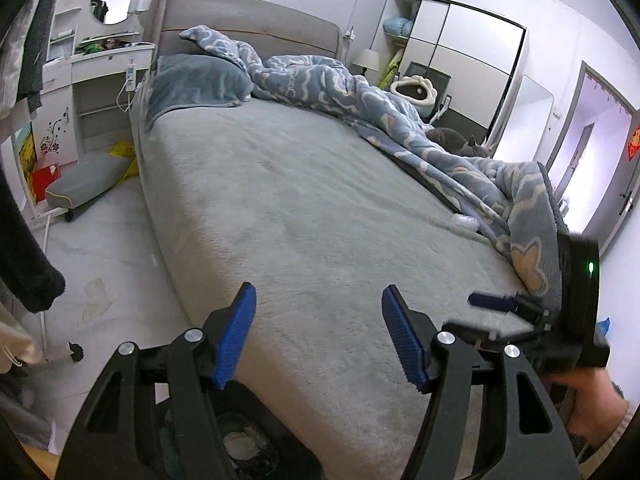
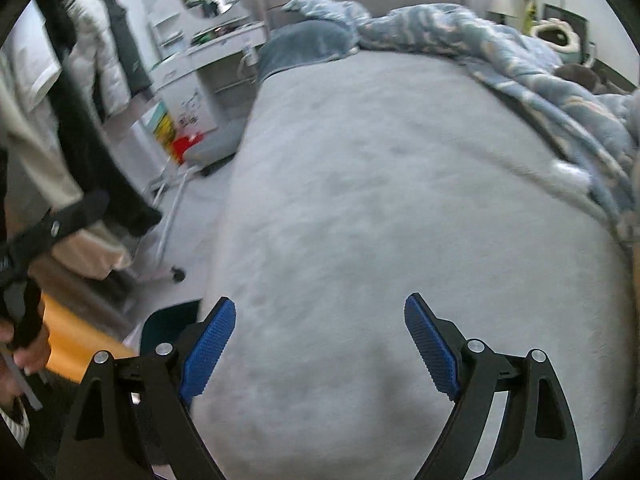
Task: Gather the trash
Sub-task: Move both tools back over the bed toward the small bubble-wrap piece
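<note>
A white crumpled piece of trash [image 1: 464, 222] lies on the grey bed [image 1: 304, 200] at the edge of the blue quilt [image 1: 400, 120]; it shows blurred in the right wrist view [image 2: 572, 174]. A dark trash bin [image 1: 240, 440] holding white waste sits on the floor at the bed's near corner, under my left gripper [image 1: 318, 304], which is open and empty. My right gripper [image 2: 320, 316] is open and empty over the near part of the bed [image 2: 360, 200]. It also shows in the left wrist view [image 1: 492, 302]. The bin's rim shows in the right view [image 2: 168, 320].
A grey cat [image 1: 460, 142] lies behind the quilt. A grey wheeled stool [image 1: 88, 180], red box [image 1: 44, 176] and yellow bag [image 1: 124, 152] stand left of the bed. Hanging clothes [image 2: 80, 120] are at the left. A white desk [image 1: 100, 80] is by the headboard.
</note>
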### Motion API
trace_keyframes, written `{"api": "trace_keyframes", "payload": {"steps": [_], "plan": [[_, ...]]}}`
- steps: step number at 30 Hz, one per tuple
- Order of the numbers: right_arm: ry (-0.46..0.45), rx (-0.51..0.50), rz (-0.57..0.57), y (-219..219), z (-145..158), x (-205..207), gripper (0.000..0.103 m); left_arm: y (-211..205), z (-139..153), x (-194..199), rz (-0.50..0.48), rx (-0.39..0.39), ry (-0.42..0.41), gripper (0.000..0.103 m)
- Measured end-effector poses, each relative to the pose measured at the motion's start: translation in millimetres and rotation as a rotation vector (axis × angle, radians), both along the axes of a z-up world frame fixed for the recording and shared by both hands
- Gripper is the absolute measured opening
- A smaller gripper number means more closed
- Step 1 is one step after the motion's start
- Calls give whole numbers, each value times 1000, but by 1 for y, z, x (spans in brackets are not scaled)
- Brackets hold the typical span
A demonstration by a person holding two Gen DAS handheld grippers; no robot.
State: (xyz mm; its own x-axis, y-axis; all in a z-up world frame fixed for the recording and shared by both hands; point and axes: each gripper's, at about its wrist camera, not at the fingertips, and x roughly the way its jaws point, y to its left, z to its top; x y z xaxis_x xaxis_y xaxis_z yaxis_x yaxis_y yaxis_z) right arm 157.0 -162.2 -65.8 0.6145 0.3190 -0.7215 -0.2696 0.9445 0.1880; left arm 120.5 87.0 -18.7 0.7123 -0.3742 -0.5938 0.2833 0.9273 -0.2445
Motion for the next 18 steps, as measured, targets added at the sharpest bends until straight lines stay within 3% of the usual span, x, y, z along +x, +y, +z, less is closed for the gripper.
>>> {"api": "trace_keyframes", "payload": {"steps": [10,18], "plan": [[-55,36,-102,-70,18,41,91,-34,4,12,-39,-12,-12,71],[-79,41,-156,-104,23,75,91,-76,-2,29,-89,53,-31,72]]}}
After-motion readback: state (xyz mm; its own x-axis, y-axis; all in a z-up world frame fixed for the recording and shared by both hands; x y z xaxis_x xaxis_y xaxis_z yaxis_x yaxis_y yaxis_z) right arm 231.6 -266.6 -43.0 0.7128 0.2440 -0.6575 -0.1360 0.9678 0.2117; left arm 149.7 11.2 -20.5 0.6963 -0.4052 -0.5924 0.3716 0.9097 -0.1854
